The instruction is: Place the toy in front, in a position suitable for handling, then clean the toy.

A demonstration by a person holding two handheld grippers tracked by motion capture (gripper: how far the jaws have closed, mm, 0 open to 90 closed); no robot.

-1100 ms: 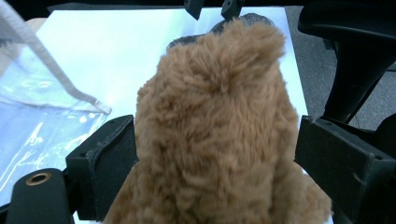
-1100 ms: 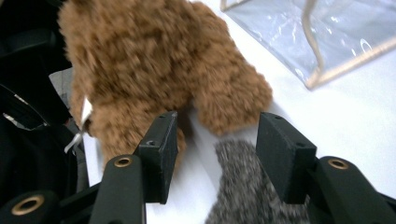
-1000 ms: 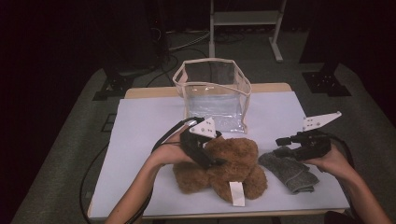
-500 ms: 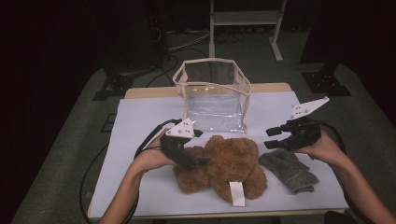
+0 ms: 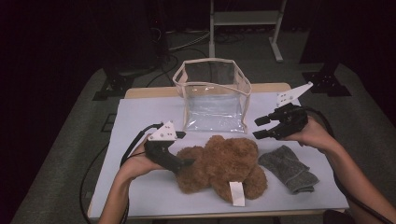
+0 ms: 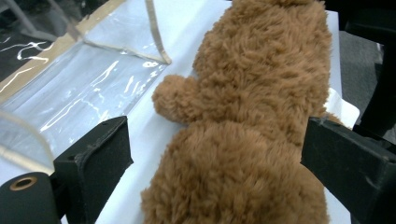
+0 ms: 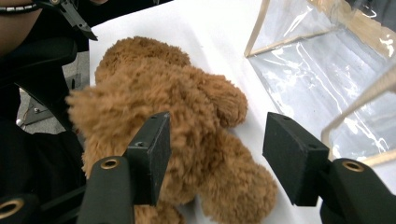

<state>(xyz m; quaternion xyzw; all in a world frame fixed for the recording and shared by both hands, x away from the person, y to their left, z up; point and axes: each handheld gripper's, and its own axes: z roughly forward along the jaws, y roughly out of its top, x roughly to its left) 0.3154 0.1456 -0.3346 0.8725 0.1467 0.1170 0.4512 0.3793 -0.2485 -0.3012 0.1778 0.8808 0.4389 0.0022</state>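
A white-covered surface (image 5: 140, 116) with a pale wooden edge stands in a dim room. Nearest the person lies a brown plush bear (image 5: 219, 168), its pile thick and shaggy, its shapes rounded and lumpy, with a white fabric label (image 5: 236, 192) on the near side. In the left gripper view the fur looks long and tufted, with one stubby rounded limb pointing toward the bag. The bear lies flat on the near middle of the surface. The left tool (image 5: 184, 163) rests at the bear's left end; its jaws have just been opening and stand wide on either side of the fur, the flat black pads not pressing it. To the bear's right, just beside it, lies a grey knitted cloth (image 5: 287, 168), crumpled and soft with a ribbed edge. Above that the right tool (image 5: 261, 128) hangs off the surface, its jaws parted and also just opening, with nothing between them. Farther back stands a clear glossy plastic bag (image 5: 212, 100), box-shaped, open at the top, trimmed in beige binding.
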